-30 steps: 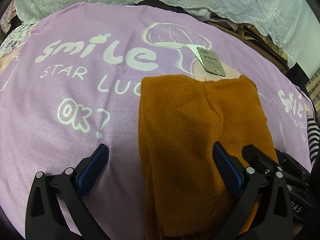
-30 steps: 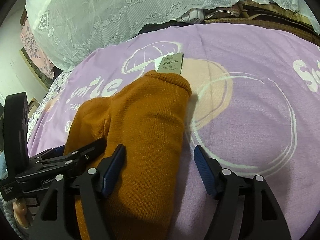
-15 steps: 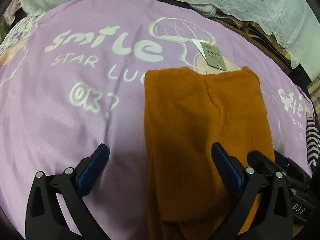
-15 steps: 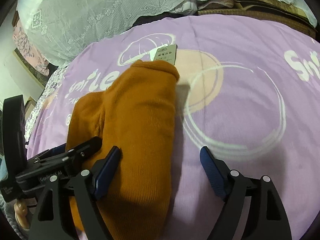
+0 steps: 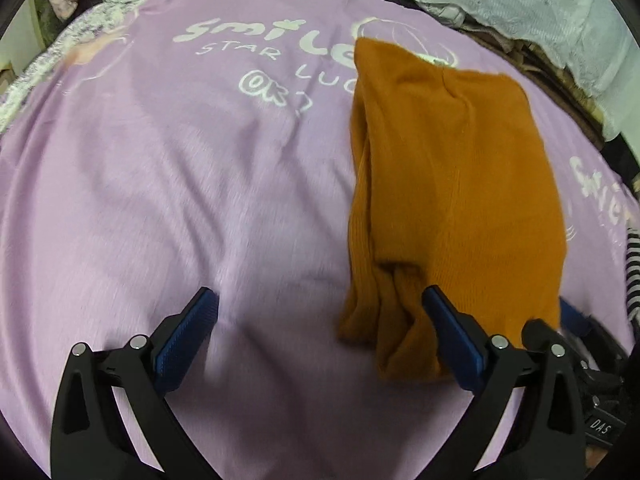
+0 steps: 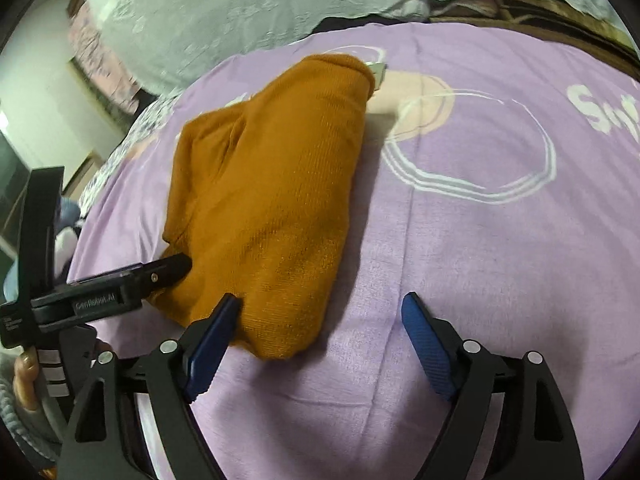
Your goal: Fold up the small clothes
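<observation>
Both grippers angled downward, jaws apart
Left gripper point(image 5: 320, 320) gapes at 6 o'clock; right gripper point(image 6: 320, 322) opening, pads pressing nothing

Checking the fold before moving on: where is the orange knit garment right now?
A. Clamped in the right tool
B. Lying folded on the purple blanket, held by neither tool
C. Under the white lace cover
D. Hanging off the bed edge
B: the orange knit garment lies folded on the purple blanket; the right tool, opening, and the left tool grip nothing.

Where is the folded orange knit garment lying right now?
The orange knit garment lies on the purple printed blanket, right of centre in the left wrist view, its near end by the left gripper's right-hand finger.
</observation>
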